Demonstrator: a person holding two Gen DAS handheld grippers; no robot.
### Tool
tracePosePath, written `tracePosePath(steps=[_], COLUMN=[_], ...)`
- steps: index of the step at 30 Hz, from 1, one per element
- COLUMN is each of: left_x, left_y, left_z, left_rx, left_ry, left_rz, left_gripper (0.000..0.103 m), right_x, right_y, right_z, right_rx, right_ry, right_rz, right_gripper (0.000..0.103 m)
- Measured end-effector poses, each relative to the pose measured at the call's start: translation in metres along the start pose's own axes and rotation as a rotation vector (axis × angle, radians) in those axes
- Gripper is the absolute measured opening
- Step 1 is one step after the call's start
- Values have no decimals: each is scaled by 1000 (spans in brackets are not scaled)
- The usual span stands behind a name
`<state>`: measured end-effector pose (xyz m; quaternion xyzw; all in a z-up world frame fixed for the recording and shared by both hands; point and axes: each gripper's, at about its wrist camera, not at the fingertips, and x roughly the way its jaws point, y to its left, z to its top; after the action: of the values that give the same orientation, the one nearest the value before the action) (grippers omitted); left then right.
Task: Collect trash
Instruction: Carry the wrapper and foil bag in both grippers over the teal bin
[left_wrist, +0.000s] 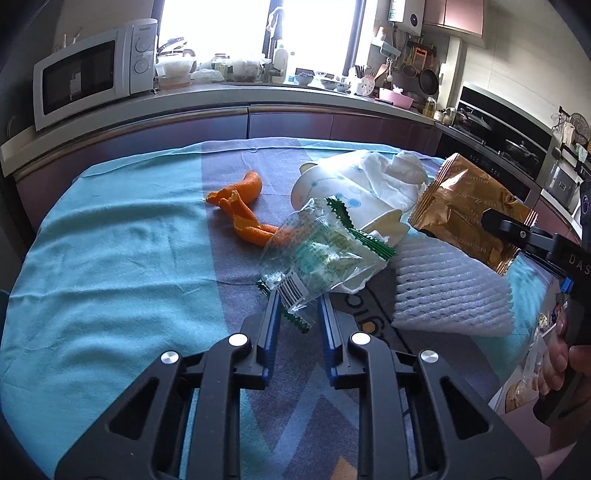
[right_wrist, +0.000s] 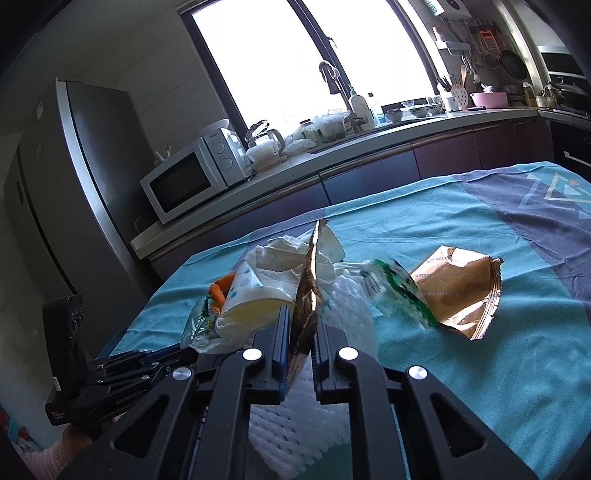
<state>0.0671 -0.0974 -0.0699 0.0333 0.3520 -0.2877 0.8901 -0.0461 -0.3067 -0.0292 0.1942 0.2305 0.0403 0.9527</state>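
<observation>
Two grippers, two wrappers: we read this as the pick-up step of the trash run, both grabs made at once. Left to right on the cloth (left_wrist: 110, 229) in the left wrist view: peel (left_wrist: 236, 210), clear wrapper (left_wrist: 317, 254), cup (left_wrist: 343, 192) on its side stuffed with tissue (left_wrist: 391, 173), foam net (left_wrist: 450, 291), gold wrapper (left_wrist: 469, 210). Our left gripper (left_wrist: 295, 310) has its jaws narrow around the barcode end of the clear wrapper; whether the pads really press the film we cannot tell, it looks loosely caught. Our right gripper (right_wrist: 300, 343) is clamped on the gold wrapper, held edge-on and lifted off the cloth over the net. A second gold wrapper (right_wrist: 465, 291) lies flat further right, still to collect, as do peel, cup, tissue and net.

Next move, in our judgement: lift both wrappers clear and carry them to a bin. No bin shows in either view, so we must find it first. Thin film may slip from the left jaws, so check the hold before moving.

Writing: "DAS" on the right gripper body, "GenRobot.AI" on the left gripper body. Gold wrapper print and microwave (left_wrist: 92, 70) badge too small to read.
</observation>
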Motion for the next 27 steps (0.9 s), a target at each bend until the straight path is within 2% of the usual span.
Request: tracePosePath(steps=[8,15,20,27], left_x=[-38,-85,-116,-161], left_y=[12,42,79,149], left_z=[2,-4,-14,-31], left_rx=[-27,-60,-111,-221], left_ry=[-54,-106,-130,-151], left_rz=[11,67,155,330], left_gripper=[20,20,20,20], right_x=[-18,-14,17,71], right_y=[15,55,99,181], right_z=[13,18,15,6], right_rx=[-38,-100,-146,-250], right_ry=[-47,-39,30,155], right_rz=[57,181,326,506], right_gripper=[7,7,7,7])
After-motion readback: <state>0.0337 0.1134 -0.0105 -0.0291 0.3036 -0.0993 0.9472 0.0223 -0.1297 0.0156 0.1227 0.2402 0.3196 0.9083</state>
